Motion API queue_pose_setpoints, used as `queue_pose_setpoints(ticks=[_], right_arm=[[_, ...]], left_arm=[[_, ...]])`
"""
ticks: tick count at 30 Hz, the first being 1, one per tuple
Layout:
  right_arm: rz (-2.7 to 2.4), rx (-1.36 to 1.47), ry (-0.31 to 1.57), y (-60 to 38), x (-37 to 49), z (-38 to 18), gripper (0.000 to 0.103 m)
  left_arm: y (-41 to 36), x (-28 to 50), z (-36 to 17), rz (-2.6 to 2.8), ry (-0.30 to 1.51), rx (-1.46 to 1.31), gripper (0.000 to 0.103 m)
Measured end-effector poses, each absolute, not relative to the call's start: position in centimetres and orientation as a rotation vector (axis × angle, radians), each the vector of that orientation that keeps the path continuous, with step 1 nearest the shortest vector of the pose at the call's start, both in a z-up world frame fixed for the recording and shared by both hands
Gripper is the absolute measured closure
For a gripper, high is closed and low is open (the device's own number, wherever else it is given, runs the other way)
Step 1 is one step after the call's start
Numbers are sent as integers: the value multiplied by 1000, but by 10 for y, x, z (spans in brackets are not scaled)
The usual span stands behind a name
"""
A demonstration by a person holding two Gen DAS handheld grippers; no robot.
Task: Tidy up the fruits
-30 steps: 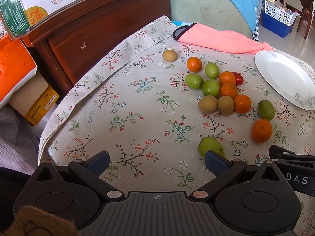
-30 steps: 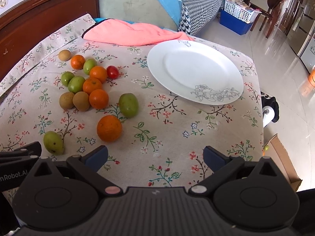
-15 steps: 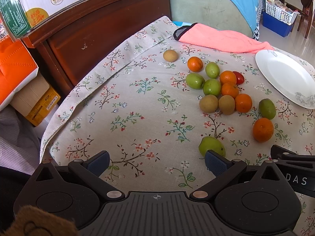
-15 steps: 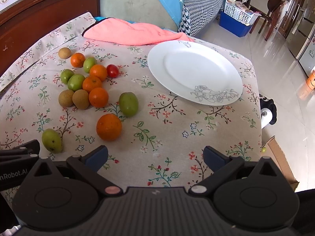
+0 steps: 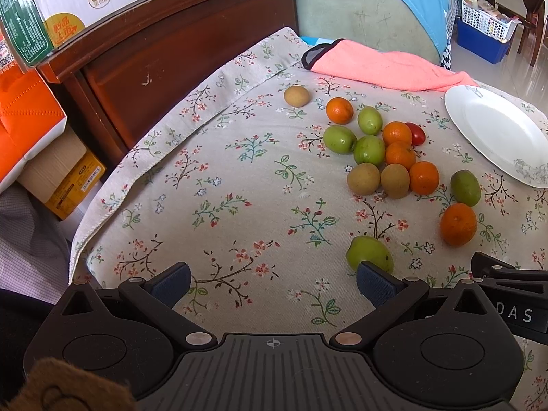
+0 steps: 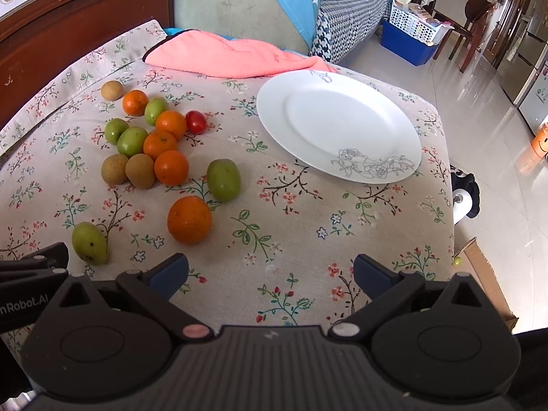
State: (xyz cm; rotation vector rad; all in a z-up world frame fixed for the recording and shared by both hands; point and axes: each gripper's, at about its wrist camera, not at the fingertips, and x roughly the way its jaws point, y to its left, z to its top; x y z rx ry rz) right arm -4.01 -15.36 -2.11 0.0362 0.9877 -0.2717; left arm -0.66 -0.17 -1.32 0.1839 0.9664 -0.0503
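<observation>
Several fruits lie on a floral tablecloth: oranges, green fruits, brown kiwis and one red tomato (image 6: pixel 196 121). The nearest ones are a large orange (image 6: pixel 189 219), a green fruit (image 6: pixel 223 179) and a yellow-green fruit (image 6: pixel 89 242). An empty white plate (image 6: pixel 339 125) sits to their right. My right gripper (image 6: pixel 270 274) is open above the cloth, short of the large orange. My left gripper (image 5: pixel 272 279) is open too, its right finger just in front of the yellow-green fruit (image 5: pixel 370 253). The plate (image 5: pixel 496 133) shows at the right edge of the left wrist view.
A pink cloth (image 6: pixel 233 56) lies at the table's far edge. A dark wooden headboard (image 5: pixel 178 54) with cartons stands to the left. The table drops off on the right to a tiled floor (image 6: pixel 486 109) with a cardboard box (image 6: pixel 486 274).
Both grippers have shifted only slightly; the fruits and plate sit a little lower and nearer in the views. Nothing was picked up or moved.
</observation>
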Motion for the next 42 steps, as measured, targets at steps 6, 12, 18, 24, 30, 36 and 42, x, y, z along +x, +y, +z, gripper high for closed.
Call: queue_pose_setpoints(ticks=[6, 12, 18, 24, 30, 36, 42], right_arm=[[-276, 30, 987, -153, -40, -21, 1], [-274, 32, 988, -152, -40, -22, 2], [-271, 36, 987, -153, -40, -23, 2], [-245, 65, 981, -158, -42, -24, 3], [-185, 173, 931, -177, -51, -21, 6], [-119, 249, 888, -186, -56, -23, 21], [-64, 284, 847, -183, -55, -24, 39]], left_arm=[[-2, -7, -14, -52, 965, 183, 0], [-2, -8, -16, -54, 964, 180, 0], [-1, -10, -17, -61, 968, 174, 0], [-1, -9, -16, -72, 965, 168, 0], [10, -5, -14, -56, 955, 130, 0], [19, -3, -14, -38, 937, 105, 0], [19, -4, -15, -70, 915, 99, 1]])
